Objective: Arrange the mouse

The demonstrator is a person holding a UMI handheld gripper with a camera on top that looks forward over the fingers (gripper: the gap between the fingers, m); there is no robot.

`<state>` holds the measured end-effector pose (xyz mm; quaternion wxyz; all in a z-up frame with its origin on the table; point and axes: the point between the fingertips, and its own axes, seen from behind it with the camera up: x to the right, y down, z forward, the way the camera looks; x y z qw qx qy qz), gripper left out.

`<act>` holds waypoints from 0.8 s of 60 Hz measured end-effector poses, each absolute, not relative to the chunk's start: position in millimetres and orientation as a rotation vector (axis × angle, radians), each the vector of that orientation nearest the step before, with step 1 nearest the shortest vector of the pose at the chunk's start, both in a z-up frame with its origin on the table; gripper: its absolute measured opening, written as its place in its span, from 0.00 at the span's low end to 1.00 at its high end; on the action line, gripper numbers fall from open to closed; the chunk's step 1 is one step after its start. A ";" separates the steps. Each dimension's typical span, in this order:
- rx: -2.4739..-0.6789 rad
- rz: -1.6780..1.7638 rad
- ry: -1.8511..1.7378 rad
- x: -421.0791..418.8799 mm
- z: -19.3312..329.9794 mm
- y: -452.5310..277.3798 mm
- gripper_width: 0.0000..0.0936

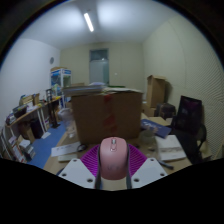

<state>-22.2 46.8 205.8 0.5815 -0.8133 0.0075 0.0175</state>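
Observation:
A pink computer mouse (112,157) sits between my two fingers, its front pointing away from me. Both magenta pads (90,160) press against its sides, and it hangs in the air well above the floor and furniture. My gripper (112,163) is shut on the mouse. The rear of the mouse is hidden behind the gripper body.
A large cardboard box (105,113) stands straight ahead beyond the fingers. A cluttered desk (30,118) runs along the left. A black chair (188,122) and a desk with papers (172,150) are on the right. A door (99,67) is at the far wall.

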 end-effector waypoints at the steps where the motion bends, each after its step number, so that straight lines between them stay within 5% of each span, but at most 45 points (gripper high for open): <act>1: -1.904 0.045 0.007 -36.0 201.9 48.4 0.37; 18: -2.113 0.096 -0.071 -180.4 49.3 46.1 0.37; 29: -2.224 0.048 -0.079 -175.2 -11.9 36.3 0.39; 33: -2.181 0.037 -0.088 -174.4 -10.1 42.3 0.38; 44: -2.264 0.045 -0.084 -176.4 -11.8 38.9 0.56; 48: -2.308 0.112 -0.060 -181.0 -7.7 29.0 0.77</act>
